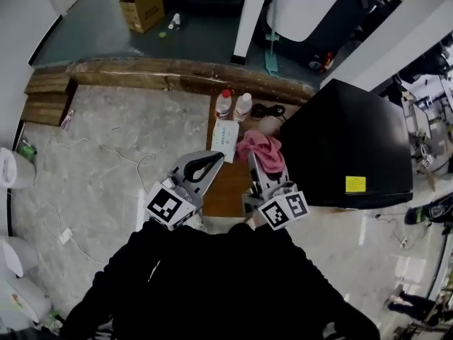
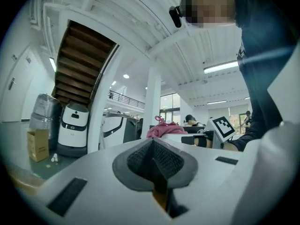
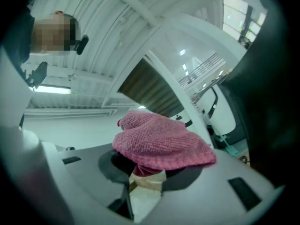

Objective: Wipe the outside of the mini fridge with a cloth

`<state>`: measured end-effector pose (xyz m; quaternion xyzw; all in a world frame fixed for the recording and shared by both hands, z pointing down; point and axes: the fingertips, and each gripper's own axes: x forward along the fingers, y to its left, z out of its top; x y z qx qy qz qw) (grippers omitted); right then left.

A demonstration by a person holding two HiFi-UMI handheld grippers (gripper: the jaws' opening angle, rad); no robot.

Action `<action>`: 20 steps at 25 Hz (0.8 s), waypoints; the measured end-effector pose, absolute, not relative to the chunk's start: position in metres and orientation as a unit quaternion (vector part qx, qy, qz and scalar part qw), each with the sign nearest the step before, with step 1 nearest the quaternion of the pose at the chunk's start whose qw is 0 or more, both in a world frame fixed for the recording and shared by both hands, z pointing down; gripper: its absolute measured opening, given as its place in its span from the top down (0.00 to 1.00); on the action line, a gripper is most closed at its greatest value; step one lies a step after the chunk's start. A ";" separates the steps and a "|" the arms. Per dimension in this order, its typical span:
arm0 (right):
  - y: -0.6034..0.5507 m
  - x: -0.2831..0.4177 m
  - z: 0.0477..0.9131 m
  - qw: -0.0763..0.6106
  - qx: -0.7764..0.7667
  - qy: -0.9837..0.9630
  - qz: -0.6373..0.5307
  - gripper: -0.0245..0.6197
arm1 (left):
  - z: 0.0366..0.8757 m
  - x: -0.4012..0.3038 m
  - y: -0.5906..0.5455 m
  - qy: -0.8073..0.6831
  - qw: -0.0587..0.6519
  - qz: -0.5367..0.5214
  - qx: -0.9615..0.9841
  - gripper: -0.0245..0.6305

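The head view looks down on the black mini fridge [image 1: 347, 144]. It stands at the right of a small wooden table [image 1: 225, 186]. Neither gripper view shows the fridge clearly.

The right gripper [image 1: 257, 163] is over the table, just beside the fridge's left side. A pink cloth [image 1: 262, 149] sits at its tip. In the head view the cloth hides the tips of the fingers. I cannot tell if the cloth touches the fridge. The right gripper view shows it up close: the fingers [image 3: 187, 175] are pinched on the cloth, and it bunches up over them.

The left gripper [image 1: 214, 159] is next to it, over the left part of the table. In the left gripper view its fingers [image 2: 169, 159] are pressed together with nothing between them. That view also shows the cloth far off, and the marker cube [image 2: 222, 128] of the other gripper.

The person's black top [image 1: 212, 282] covers the near end of the table.

Two bottles [image 1: 223, 103] stand at the far end of the table, with a white paper [image 1: 225, 137] near them. Farther off sit a cardboard box [image 1: 141, 6] and big white machines [image 1: 311, 9].
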<state>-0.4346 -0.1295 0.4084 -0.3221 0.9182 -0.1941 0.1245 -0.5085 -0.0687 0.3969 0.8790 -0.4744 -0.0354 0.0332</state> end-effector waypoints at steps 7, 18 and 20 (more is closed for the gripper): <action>-0.211 -0.354 0.393 0.236 -0.477 0.815 -0.230 0.76 | 0.383 -0.465 -0.131 -0.380 0.021 -0.048 0.923 0.95; -0.298 -0.278 0.412 0.396 -0.526 0.679 -0.326 0.76 | 0.369 -0.416 -0.209 -0.338 -0.007 -0.031 0.941 0.95; -0.306 -0.267 0.422 0.410 -0.536 0.651 -0.347 0.76 | 0.366 -0.412 -0.220 -0.335 -0.011 -0.026 0.942 0.95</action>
